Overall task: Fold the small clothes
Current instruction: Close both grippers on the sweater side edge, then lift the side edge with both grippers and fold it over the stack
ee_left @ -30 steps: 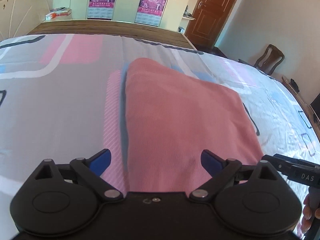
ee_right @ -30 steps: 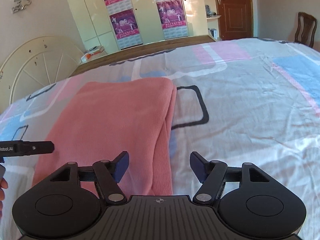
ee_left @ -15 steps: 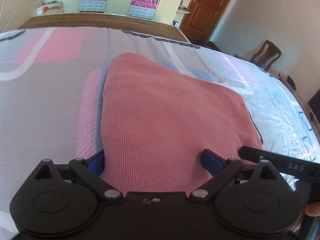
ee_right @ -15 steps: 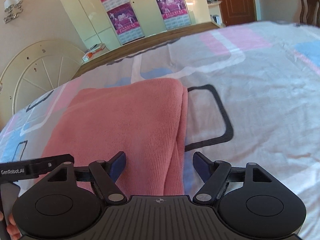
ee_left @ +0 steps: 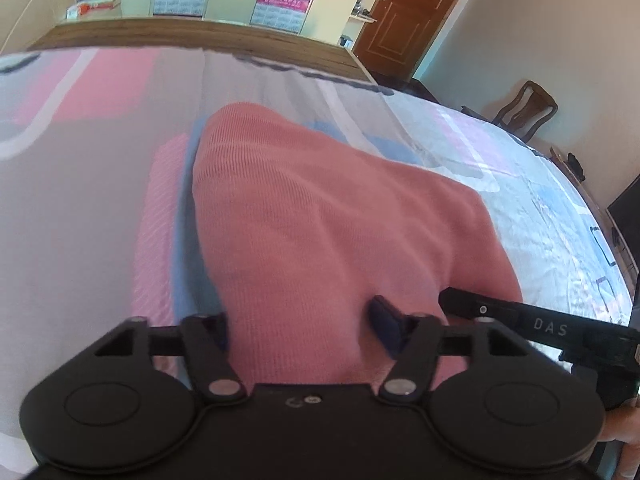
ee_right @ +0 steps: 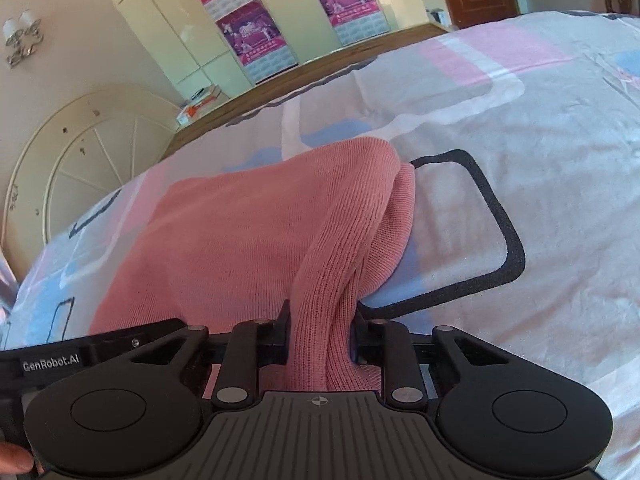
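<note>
The left tool (ee_left: 304, 330) has just closed onto the near-left corner of the pink knit garment (ee_left: 320, 220); the right tool (ee_right: 320, 334) has just pinched the near-right edge. The garment's long axis runs away across the bed (ee_right: 540, 160) toward its far edge.

Jaws of left gripper (ee_left: 304, 326) and right gripper (ee_right: 320, 330) just closed onto pink knitted garment (ee_left: 320, 216). Near edge now bunched, lifted off patterned bedsheet (ee_right: 540, 160).
</note>
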Tool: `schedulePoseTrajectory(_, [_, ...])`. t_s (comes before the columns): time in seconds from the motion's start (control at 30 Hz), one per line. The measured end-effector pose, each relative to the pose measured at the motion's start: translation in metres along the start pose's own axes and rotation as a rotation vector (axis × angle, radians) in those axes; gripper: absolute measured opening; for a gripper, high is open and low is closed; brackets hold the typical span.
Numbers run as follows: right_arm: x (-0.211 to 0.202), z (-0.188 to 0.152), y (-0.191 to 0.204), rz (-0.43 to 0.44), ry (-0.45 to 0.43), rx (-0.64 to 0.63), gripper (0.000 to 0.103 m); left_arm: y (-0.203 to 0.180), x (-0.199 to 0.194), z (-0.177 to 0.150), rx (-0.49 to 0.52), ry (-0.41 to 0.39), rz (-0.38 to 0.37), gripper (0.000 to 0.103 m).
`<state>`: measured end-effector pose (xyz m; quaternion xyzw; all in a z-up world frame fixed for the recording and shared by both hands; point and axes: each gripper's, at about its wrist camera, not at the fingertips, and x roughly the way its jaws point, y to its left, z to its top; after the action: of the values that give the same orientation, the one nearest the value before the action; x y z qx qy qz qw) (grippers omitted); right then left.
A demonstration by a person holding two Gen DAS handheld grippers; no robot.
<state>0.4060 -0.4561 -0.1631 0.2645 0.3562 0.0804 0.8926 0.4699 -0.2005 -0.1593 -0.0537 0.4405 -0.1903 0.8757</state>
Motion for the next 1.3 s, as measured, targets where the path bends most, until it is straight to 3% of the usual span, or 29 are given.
schedulePoseTrajectory(0.07, [-0.005,0.000,0.004,0.008,-0.011,0.002,0.022,-0.003,-0.008,0.001,0.017,-0.019,0.005,0.040])
schedulePoseTrajectory(0.17, [-0.016,0.001,0.010,0.049,-0.030,0.015,0.022,-0.001,-0.015,0.004,0.010,-0.035,-0.006,0.034])
schedulePoseTrajectory(0.4, [-0.036,0.008,0.040,0.111,-0.067,-0.010,0.022,0.003,-0.044,0.006,0.005,-0.085,-0.018,0.033])
schedulePoseTrajectory(0.6, [-0.041,0.005,0.089,0.182,-0.076,-0.035,0.022,0.034,-0.092,0.010,0.002,-0.141,0.014,0.033])
schedulePoseTrajectory(0.87, [-0.008,-0.021,0.206,0.262,-0.051,-0.083,0.022,0.140,-0.161,0.003,-0.028,-0.194,0.076,0.033])
schedulePoseTrajectory(1.07, [0.051,-0.048,0.305,0.273,-0.024,-0.095,0.022,0.247,-0.202,0.004,-0.046,-0.203,0.106,0.033])
schedulePoseTrajectory(1.3, [0.122,-0.072,0.404,0.290,0.010,-0.130,0.022,0.347,-0.227,0.012,-0.068,-0.216,0.160,0.033])
